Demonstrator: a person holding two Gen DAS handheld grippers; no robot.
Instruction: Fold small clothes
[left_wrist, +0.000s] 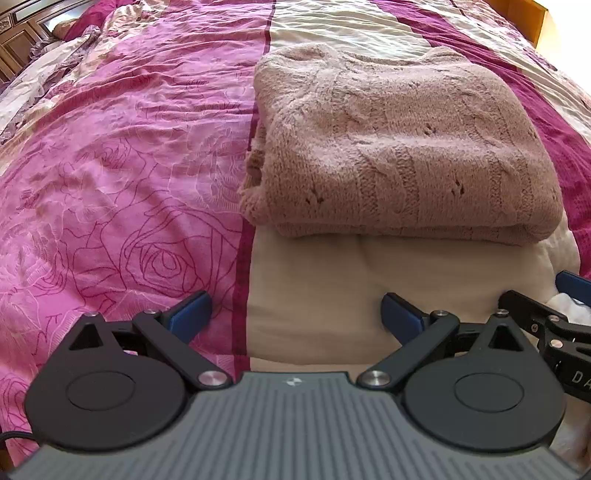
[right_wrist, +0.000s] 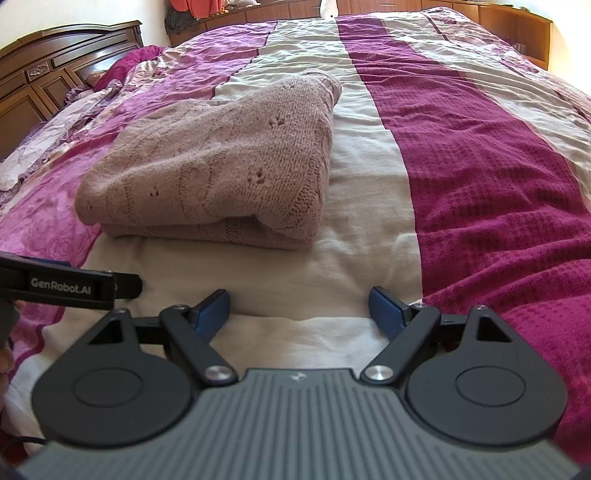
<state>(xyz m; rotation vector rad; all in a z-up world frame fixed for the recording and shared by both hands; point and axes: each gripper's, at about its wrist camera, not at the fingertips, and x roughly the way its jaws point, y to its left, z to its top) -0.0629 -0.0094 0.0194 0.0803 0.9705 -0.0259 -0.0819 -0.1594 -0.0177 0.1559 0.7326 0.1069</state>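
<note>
Two grippers, both empty, both with jaws spread wide apart and nothing between the blue pads. Left gripper (left_wrist: 295, 314) hanging low over the cream stripe of the bedspread (left_wrist: 122, 155), aimed up the bed; right gripper (right_wrist: 299, 310) just beside it, likewise over the cream band, its neighbour's black arm poking in at 9 o'clock in the right wrist view. Held back and level, seemingly to keep clear of the finished bundle rather than to reach for it.

At 12 to 1 o'clock from the left gripper, near but not touching: the pink knitted sweater (left_wrist: 399, 147), already doubled into a thick rectangular pad with stacked layers showing along its near edge. From the right gripper the same sweater (right_wrist: 221, 166) at 11 o'clock, lying partly on the cream stripe and partly on the pink rose-print stripe. Corners fairly square, one flap at the near right corner slightly loose; sleeves not visible, presumably tucked inside. Probably placed mid-bed so that the soft, flat surface keeps the folds from slumping.

Judged from this: folding of this piece essentially done, jaws let go. A scrap of something white (left_wrist: 569, 306) at the far right edge of the left view, too cut off to identify. Wooden headboard (right_wrist: 55, 62) at 10 o'clock, well apart.
</note>
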